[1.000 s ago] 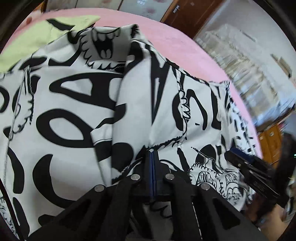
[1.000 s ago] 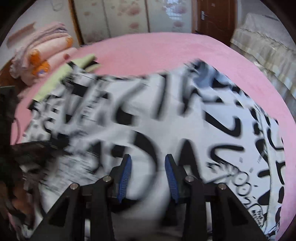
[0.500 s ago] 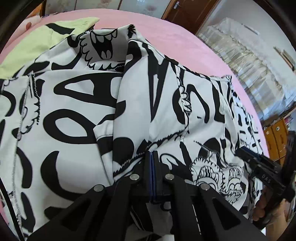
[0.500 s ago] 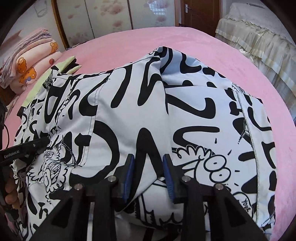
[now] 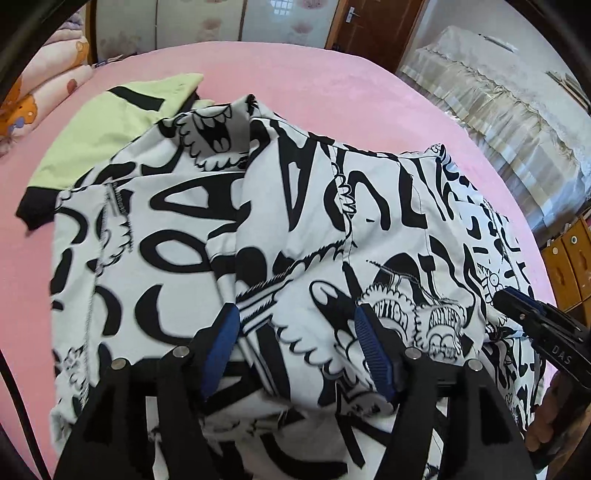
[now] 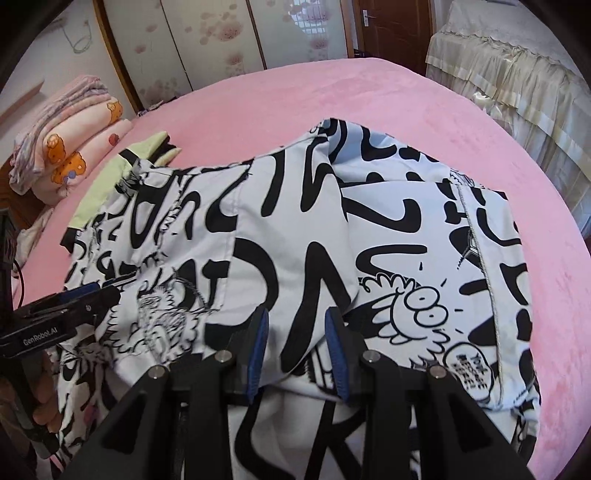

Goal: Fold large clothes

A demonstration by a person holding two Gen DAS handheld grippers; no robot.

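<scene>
A large white garment with bold black cartoon print point(image 5: 177, 221) point(image 6: 406, 221) lies folded over itself on a pink bed point(image 5: 332, 85) point(image 6: 332, 103). A yellow-green part with a black cuff point(image 5: 110, 122) point(image 6: 96, 192) sticks out at its far left. My left gripper point(image 5: 297, 317) hovers over the near fold, its jaws opening. The cloth lies between them and the pads do not press it. My right gripper point(image 6: 297, 321) holds a thick raised fold of the garment between its blue pads. Each gripper shows at the edge of the other's view point(image 5: 517, 299) point(image 6: 107, 291).
Folded pink blankets point(image 6: 66, 147) are stacked at the bed's far left. Furniture under a cream cover point(image 5: 498, 110) stands along the right, with a wooden cabinet point(image 5: 569, 258) nearer. A brown door point(image 6: 391, 26) and flowered wardrobe panels lie beyond. A hand point(image 6: 44, 398) grips the left tool.
The left jaws, pinched shut on the fabric before, now stand apart and have let it go. Both grippers have risen and drawn back, showing more of the bed.
</scene>
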